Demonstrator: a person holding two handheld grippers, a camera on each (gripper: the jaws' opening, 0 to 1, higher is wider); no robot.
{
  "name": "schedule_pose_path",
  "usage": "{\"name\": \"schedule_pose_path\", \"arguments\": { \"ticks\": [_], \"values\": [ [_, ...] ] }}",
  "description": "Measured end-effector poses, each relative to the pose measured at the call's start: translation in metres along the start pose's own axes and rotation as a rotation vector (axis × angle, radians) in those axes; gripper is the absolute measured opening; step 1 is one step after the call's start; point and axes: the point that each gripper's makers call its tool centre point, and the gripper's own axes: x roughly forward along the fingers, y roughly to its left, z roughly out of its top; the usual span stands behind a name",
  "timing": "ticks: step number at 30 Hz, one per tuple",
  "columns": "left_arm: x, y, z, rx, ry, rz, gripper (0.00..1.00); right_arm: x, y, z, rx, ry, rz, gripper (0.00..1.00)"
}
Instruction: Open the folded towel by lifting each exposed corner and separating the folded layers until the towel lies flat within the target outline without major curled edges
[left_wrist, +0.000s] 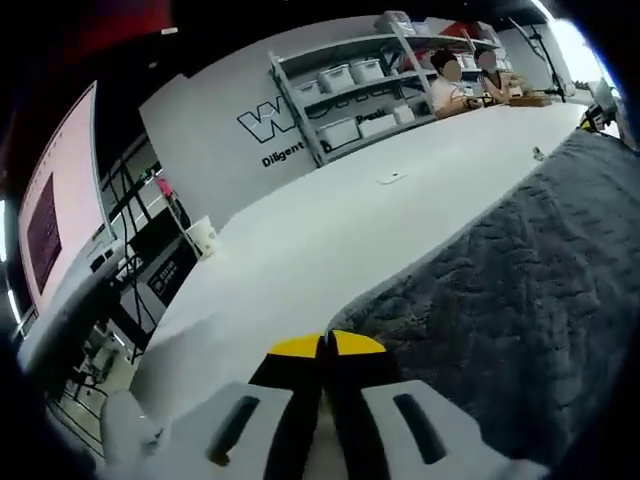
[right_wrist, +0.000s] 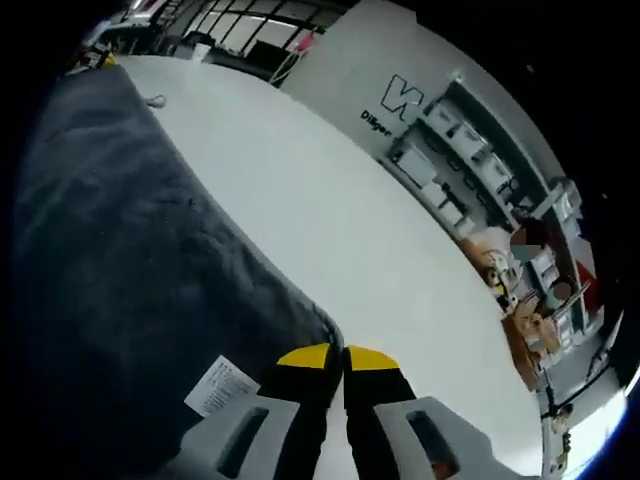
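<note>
Both jaws pinched together at a corner of the dark grey towel (left_wrist: 520, 290) (care label (right_wrist: 222, 385) showing), the left gripper (left_wrist: 327, 345) and right gripper (right_wrist: 336, 356) should draw outward evenly across the white tabletop (left_wrist: 330, 230).

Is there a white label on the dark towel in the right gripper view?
Yes, a white care label lies on the dark grey towel, near its corner beside the right claw.

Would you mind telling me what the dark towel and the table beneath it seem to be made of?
The towel looks like plush grey fleece or microfibre: matte, with an embossed wavy pile and a sewn-in white label. The table appears to be smooth white laminate or painted board with a faint sheen.
</note>
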Motion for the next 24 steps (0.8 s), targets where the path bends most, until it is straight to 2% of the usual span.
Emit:
{"name": "schedule_pose_path", "arguments": {
  "ticks": [7, 14, 17, 18, 21, 23, 24],
  "values": [
    [0.0, -0.001, 0.001, 0.041, 0.003, 0.004, 0.02, -0.004, 0.004, 0.002, 0.025, 0.006, 0.01, 0.0],
    [0.0, 0.0, 0.001, 0.035, 0.01, 0.009, 0.02, -0.003, 0.006, 0.005, 0.003, 0.023, 0.011, 0.0],
    [0.0, 0.0, 0.002, -0.018, 0.009, 0.002, 0.02, -0.005, 0.005, 0.006, 0.061, 0.034, 0.004, 0.0],
    [0.001, 0.0, 0.001, -0.065, 0.006, -0.004, 0.02, -0.005, 0.004, 0.006, 0.063, 0.036, 0.002, 0.02],
    [0.002, 0.001, 0.001, -0.076, 0.006, -0.006, 0.03, -0.006, 0.003, 0.006, 0.062, 0.038, -0.006, 0.09],
    [0.001, 0.003, 0.001, -0.098, 0.01, -0.01, 0.07, -0.009, 0.0, 0.007, 0.088, 0.041, -0.024, 0.12],
    [0.0, 0.007, 0.002, -0.146, 0.012, -0.001, 0.1, -0.011, -0.001, 0.007, 0.121, 0.046, -0.039, 0.15]
  ]
}}
